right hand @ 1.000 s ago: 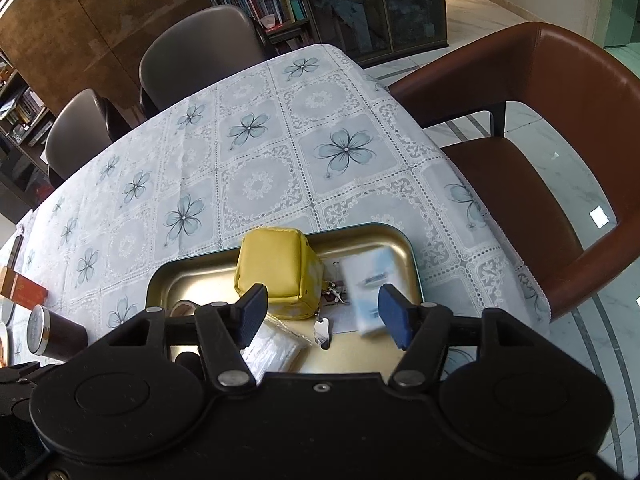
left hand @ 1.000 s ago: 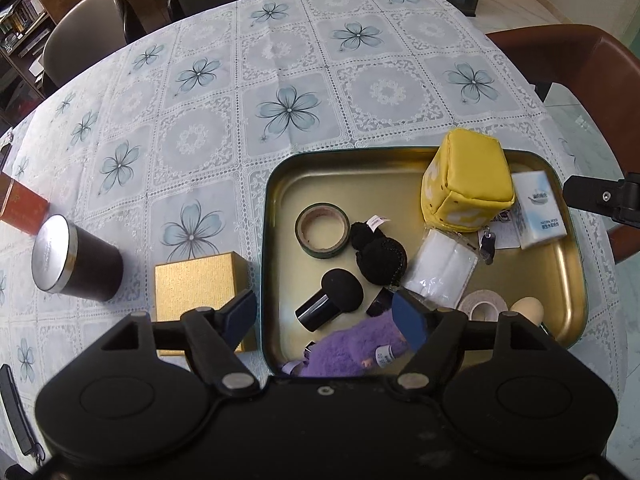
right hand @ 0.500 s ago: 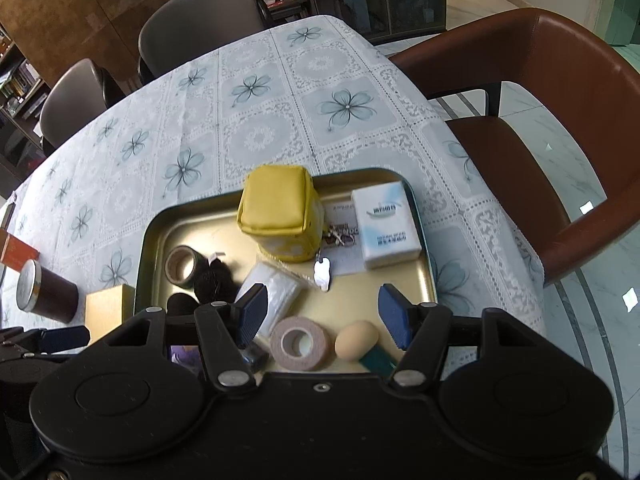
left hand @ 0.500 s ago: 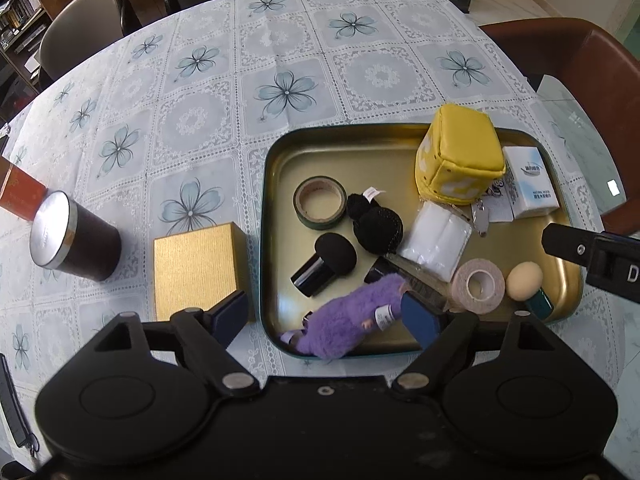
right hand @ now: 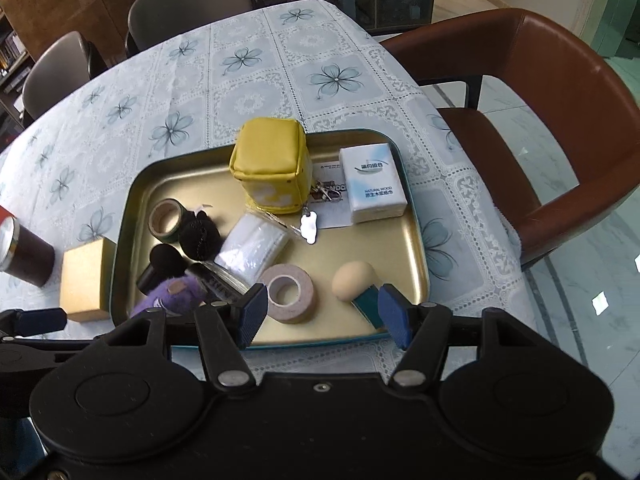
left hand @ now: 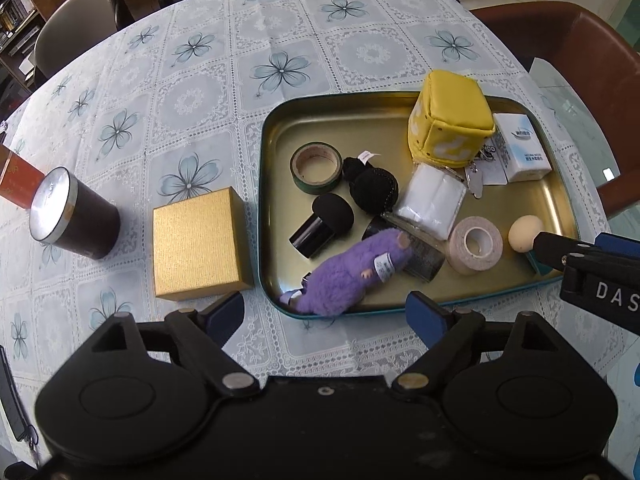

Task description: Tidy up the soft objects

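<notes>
A gold tray with a teal rim holds a purple plush toy at its near edge, a yellow plush cube at the back, a black fuzzy ball and a beige sponge egg. My left gripper hovers just short of the tray's near rim. Its jaws are opening, with the purple plush lying just beyond the tips, untouched. My right gripper stands open over the near right of the tray, with the sponge egg just ahead of it.
The tray also holds two tape rolls, a white packet, a tissue pack and a black brush. Left of it stand a gold box and a dark canister. A brown chair stands at the right.
Both grippers have drawn back toward the table's near edge, so more of the tray shows. The left jaws have widened, and the purple plush now lies beyond their tips.
</notes>
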Available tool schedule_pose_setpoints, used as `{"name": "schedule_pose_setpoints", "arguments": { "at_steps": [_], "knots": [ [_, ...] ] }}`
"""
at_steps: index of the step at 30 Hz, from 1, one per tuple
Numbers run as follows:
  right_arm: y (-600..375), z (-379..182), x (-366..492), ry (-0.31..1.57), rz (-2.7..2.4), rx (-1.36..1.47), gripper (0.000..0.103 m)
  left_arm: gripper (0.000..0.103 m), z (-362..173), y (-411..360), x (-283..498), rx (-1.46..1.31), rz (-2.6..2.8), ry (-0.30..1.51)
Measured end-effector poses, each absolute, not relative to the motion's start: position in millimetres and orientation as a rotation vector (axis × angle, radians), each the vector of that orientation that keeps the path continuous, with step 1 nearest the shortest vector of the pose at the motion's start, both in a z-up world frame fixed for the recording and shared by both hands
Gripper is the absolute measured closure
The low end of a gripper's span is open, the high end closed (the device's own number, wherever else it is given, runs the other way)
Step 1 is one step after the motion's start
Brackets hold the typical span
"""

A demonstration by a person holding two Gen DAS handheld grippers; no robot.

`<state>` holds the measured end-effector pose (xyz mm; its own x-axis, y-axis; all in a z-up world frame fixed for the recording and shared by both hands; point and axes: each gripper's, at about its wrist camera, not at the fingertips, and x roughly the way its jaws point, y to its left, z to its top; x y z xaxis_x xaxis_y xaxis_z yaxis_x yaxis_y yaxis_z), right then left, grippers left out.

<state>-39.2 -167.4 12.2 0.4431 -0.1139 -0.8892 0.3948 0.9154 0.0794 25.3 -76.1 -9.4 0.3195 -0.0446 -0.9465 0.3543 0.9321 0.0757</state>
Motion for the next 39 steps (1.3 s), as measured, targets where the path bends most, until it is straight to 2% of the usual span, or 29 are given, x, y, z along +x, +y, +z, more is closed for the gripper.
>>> {"name": "schedule_pose_setpoints", "arguments": {
  "at_steps": [39],
  "knots": [
    [-161,13,-46,1.079,-0.357,0.276,0.044,0.01,-10,-64,21,0.245,-0.226,1.239]
  ]
}}
